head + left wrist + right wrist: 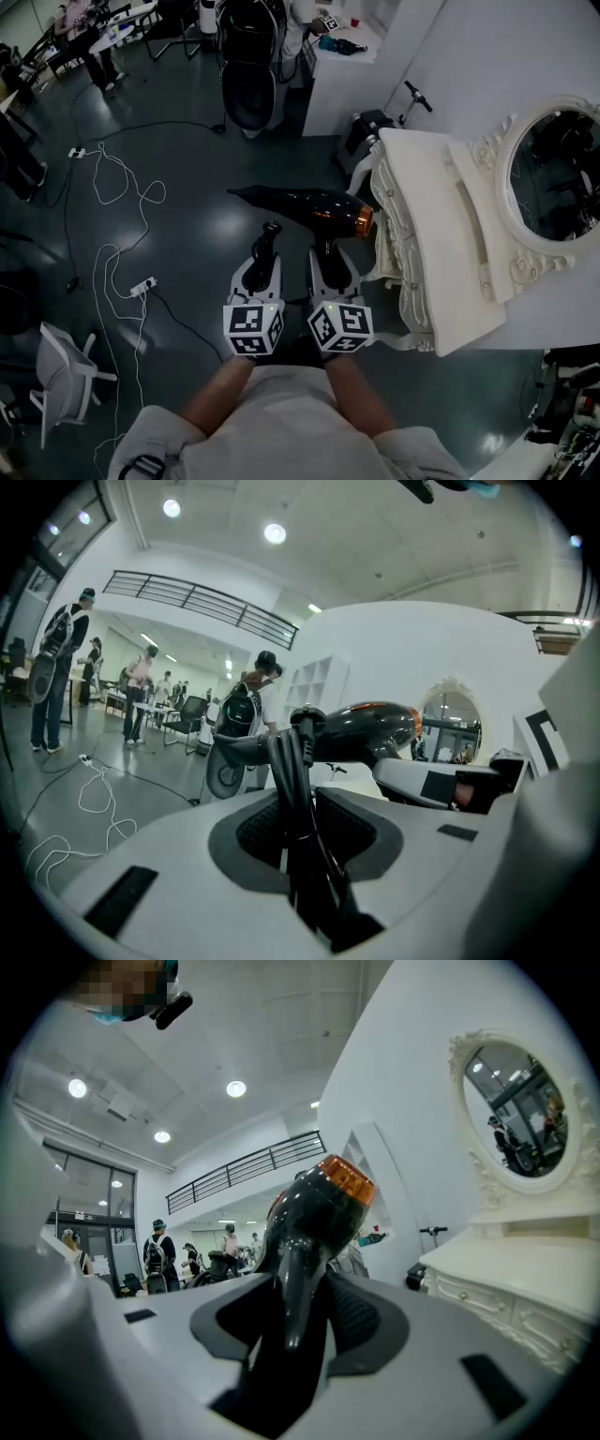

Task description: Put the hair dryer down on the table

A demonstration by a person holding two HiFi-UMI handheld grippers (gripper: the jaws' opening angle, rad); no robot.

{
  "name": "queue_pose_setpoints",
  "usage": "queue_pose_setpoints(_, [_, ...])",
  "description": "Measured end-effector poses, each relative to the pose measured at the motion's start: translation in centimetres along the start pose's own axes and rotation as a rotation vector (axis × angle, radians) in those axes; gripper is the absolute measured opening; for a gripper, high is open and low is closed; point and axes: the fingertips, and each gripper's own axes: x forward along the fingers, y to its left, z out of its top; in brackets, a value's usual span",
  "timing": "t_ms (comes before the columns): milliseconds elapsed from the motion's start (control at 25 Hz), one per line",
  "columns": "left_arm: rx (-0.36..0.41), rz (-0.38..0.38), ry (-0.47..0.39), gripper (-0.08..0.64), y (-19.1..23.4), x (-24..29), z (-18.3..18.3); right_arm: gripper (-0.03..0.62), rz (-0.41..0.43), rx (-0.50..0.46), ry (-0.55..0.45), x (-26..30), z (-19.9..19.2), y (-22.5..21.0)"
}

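Right gripper [330, 259] clamps the hair dryer [309, 204] by its handle, left gripper [267, 246] pinches its bundled cord [292, 789], both over floor [187, 178] beside the table [441, 225]; we judge a slipping cord could snag the edge

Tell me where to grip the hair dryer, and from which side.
Grip the handle from below, as the right gripper does: it hangs narrow beneath the wide, rounded, level barrel of the hair dryer. The left gripper clamps the bundled cord.

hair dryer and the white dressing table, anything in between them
Nothing. In the head view the hair dryer hangs with its orange end just short of the dressing table; only dark floor shows in that narrow gap.
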Motion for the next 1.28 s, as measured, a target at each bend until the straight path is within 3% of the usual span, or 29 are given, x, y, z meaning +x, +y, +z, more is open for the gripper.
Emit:
queue_pose_setpoints(640, [-0.015,0.054,-0.017,0.083,3.0,4.0,0.9,0.186,0.072,0.008,0.008,5.9,-0.3,-0.1])
queue_pose_setpoints(960, [0.005,-0.044,0.007,0.084,-1.2,11.4,1.9,0.184,-0.027,0.011,-0.022,8.2,2.7,-7.0])
queue_pose_setpoints(1280, [0.056,-0.162,0.057,0.084,-7.7,20.2,3.0,0.184,-0.151,0.056,-0.064,10.4,6.3,-16.5])
